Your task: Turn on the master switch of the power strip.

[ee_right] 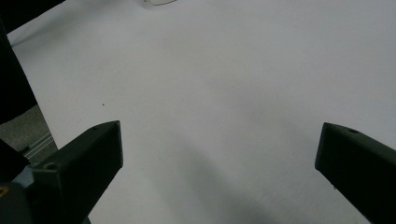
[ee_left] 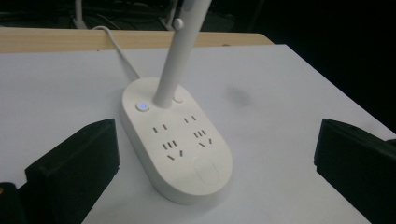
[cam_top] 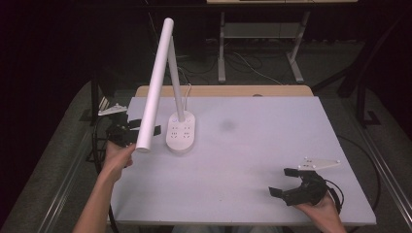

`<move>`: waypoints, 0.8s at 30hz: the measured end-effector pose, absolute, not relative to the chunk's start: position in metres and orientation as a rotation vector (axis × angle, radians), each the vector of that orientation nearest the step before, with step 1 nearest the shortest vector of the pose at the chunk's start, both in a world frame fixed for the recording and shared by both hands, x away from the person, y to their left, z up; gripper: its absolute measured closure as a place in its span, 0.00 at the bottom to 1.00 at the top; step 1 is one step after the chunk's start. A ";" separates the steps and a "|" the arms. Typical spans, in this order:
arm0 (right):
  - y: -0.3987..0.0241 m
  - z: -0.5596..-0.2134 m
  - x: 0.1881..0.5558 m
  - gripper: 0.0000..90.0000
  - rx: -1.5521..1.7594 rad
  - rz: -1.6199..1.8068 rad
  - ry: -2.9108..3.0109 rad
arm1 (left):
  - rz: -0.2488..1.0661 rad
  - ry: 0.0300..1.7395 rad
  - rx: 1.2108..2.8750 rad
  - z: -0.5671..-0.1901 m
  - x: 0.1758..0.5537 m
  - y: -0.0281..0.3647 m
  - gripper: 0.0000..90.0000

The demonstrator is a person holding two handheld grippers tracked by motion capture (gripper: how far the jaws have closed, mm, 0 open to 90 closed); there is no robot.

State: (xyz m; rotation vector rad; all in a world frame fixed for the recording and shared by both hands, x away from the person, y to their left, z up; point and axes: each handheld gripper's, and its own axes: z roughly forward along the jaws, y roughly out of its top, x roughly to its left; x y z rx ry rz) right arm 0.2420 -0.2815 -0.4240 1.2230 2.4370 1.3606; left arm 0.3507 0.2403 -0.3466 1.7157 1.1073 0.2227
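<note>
Standing on worktop (cam_top: 272, 145), rear left: desk lamp with socket base (ee_left: 175, 140). Left gripper (cam_top: 127, 130) beside it, jaws spread; right gripper (cam_top: 296, 187) idle, jaws apart, empty. Step, likely: approach; next needs closing in.

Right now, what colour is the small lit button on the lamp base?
Blue: the lit button glows on the white lamp base, clearest in the left gripper view.

High view is looking down over the white table (cam_top: 252, 145); left gripper view is facing the lamp base (ee_left: 175, 140) closely, shared with it; right gripper view is skimming bare tabletop
</note>
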 end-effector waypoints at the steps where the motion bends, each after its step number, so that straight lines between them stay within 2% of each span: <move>1: -0.281 -0.424 0.242 0.00 1.223 1.360 2.437 | 0.222 1.103 1.712 -0.347 0.348 0.239 0.00; 24: -0.283 -0.423 0.242 0.00 1.218 1.378 2.427 | 0.174 0.956 1.753 -0.368 0.303 0.203 0.00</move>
